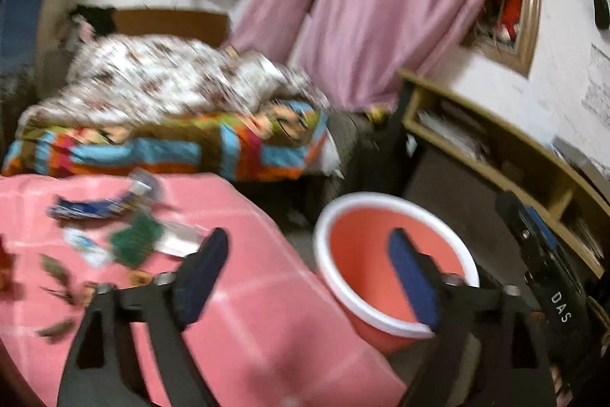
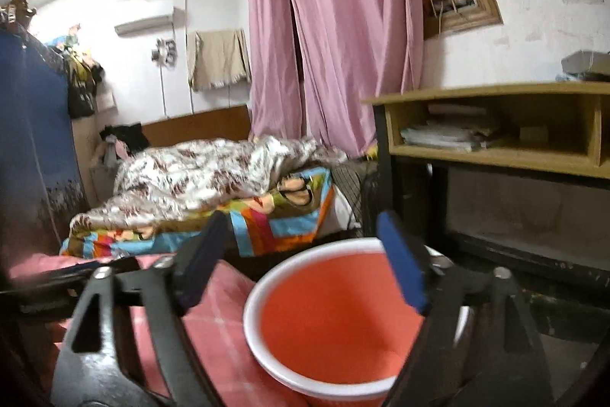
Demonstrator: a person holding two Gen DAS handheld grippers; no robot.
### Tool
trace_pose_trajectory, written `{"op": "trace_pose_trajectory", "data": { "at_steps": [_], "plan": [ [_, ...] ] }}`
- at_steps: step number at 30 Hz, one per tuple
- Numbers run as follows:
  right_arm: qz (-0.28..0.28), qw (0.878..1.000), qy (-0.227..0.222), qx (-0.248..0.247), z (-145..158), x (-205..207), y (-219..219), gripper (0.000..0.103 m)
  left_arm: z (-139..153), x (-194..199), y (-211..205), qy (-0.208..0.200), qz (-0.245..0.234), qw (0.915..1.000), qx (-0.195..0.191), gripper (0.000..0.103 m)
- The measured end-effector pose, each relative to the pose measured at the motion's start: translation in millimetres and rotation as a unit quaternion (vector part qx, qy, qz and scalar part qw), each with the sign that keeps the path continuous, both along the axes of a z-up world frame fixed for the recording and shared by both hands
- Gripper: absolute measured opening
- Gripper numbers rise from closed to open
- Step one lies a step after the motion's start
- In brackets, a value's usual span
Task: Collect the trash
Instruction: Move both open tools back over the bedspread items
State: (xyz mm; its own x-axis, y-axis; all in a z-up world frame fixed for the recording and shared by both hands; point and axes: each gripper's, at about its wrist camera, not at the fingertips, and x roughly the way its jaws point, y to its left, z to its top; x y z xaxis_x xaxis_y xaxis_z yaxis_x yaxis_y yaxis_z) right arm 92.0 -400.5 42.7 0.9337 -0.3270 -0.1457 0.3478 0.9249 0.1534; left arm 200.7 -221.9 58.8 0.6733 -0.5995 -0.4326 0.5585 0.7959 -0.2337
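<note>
Both grippers, left (image 1: 309, 269) and right (image 2: 305, 254), wide open and empty above red bucket (image 2: 335, 311) beside pink-clothed table (image 1: 248, 311).

A round plastic bin (image 2: 335, 315), coral-red with a white rim, stands beside a table cloth (image 1: 244, 311) of pink with pale white checks. Blue wrapper (image 1: 87, 209) and green-patterned wrapper (image 1: 133, 239) lie near the cloth's far left edge. Blue pads (image 2: 404, 266) face the black gripper fingers.

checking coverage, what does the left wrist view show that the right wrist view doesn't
Left wrist only: wrappers and other scraps littering the pink cloth, plus the other gripper's black body at right. Right wrist only: an air conditioner and the ceiling. Both: the bin, bed, curtain, desk, each with open, empty fingers.
</note>
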Motion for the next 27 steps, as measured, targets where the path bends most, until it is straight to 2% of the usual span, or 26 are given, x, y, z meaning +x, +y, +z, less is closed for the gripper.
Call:
{"op": "trace_pose_trajectory", "data": {
  "at_steps": [2,4,5,7,10,13,20,23,27],
  "plan": [
    [0.011,1.0,-0.015,0.0,4,0,8,0.074,8,-7,19,-0.027,0.02,0.9993,-0.014,0.088],
    [0.024,0.999,-0.03,0.003,7,0,19,0.086,14,-12,38,-0.048,0.046,0.9977,-0.015,0.1],
    [0.031,0.999,-0.036,0.003,8,1,23,0.089,18,-18,52,-0.066,0.066,0.9955,-0.02,0.1],
    [0.049,0.997,-0.052,0.004,10,1,33,0.089,24,-25,71,-0.091,0.084,0.992,-0.024,0.1],
    [0.078,0.994,-0.076,0.0,14,0,54,0.089,30,-44,107,-0.135,0.135,0.9814,-0.017,0.1],
    [0.103,0.99,-0.091,-0.017,14,-1,78,0.089,31,-57,143,-0.16,0.184,0.9698,-0.015,0.1],
    [0.164,0.979,-0.105,-0.054,11,2,135,0.089,21,-79,215,-0.185,0.241,0.9525,0.013,0.1],
    [0.182,0.976,-0.103,-0.067,8,8,156,0.089,14,-83,237,-0.187,0.251,0.9495,0.014,0.1],
    [0.203,0.972,-0.089,-0.075,2,22,174,0.089,5,-77,252,-0.18,0.252,0.9506,0.018,0.1]
  ]
}}
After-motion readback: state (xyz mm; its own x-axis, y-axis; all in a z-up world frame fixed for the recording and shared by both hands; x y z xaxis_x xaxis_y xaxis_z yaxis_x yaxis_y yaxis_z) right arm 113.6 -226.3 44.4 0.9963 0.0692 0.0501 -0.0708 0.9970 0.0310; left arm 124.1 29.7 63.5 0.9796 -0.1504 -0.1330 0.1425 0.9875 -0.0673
